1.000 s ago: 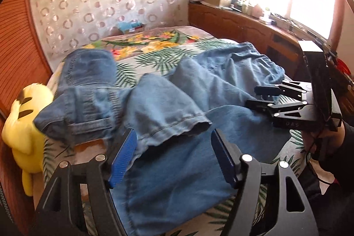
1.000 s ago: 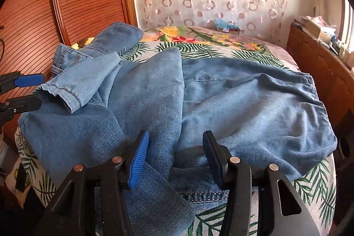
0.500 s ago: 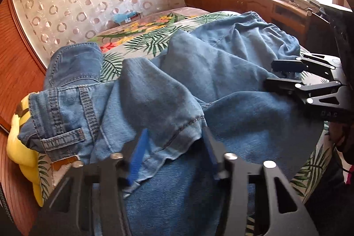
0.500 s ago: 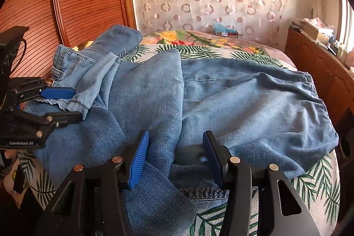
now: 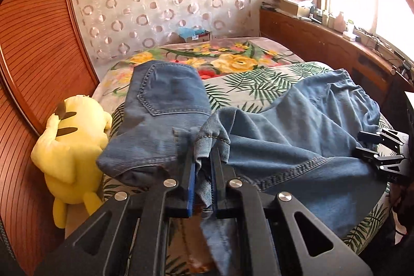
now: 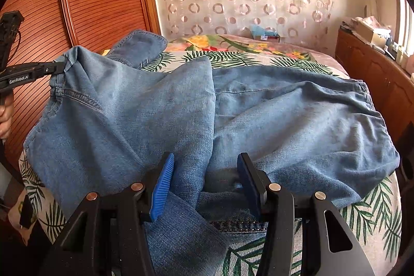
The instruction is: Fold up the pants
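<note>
Left gripper (image 5: 203,159): jaws just closed, pinching jeans (image 5: 284,141) hem; cloth hides pad tips | right gripper (image 6: 205,183): agape over jeans | plush (image 5: 72,146): 9 o'clock, half hidden.

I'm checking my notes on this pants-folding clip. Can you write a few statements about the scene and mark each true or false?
1. The left gripper is clamped on a hem of the jeans. True; its jaws have just been closing on the cloth.
2. The right gripper is shut tight. False; its jaws stand apart over the denim.
3. A yellow plush toy lies beside the jeans. True.
4. The jeans lie on a bare wooden floor. False; they lie on a bed with a leaf-print cover.
5. The toy is held by a gripper. False; neither touches it.
</note>
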`<move>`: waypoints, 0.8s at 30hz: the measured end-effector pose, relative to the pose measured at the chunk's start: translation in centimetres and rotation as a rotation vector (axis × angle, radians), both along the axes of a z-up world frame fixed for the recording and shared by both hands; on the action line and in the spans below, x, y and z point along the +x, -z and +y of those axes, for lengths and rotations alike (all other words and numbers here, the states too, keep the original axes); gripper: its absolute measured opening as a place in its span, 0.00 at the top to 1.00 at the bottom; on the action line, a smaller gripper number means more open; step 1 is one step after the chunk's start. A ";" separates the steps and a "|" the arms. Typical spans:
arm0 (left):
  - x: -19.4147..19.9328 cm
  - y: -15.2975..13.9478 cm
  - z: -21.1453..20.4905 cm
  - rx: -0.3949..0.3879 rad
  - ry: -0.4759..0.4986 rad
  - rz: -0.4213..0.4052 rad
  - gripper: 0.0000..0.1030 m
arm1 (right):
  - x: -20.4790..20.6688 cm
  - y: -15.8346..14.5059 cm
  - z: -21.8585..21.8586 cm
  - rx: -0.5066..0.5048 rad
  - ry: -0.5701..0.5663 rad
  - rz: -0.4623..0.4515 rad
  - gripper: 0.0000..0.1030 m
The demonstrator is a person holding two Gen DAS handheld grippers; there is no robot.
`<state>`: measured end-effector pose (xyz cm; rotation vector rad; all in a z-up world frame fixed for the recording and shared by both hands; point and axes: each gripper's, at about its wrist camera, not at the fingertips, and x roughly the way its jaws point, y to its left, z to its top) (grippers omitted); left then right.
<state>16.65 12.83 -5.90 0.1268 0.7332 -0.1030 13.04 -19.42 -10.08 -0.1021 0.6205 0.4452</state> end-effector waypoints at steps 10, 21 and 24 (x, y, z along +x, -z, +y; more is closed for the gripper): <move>-1.8 1.0 1.1 -0.017 -0.054 0.028 0.63 | 0.1 0.1 0.0 -0.001 0.002 -0.002 0.49; -3.8 2.9 -2.3 -0.063 0.041 0.038 0.59 | -0.6 -0.7 -0.6 0.001 0.008 -0.013 0.49; -2.4 3.7 -2.8 -0.056 0.034 0.062 0.59 | -1.3 -1.5 -1.2 0.006 0.016 -0.034 0.49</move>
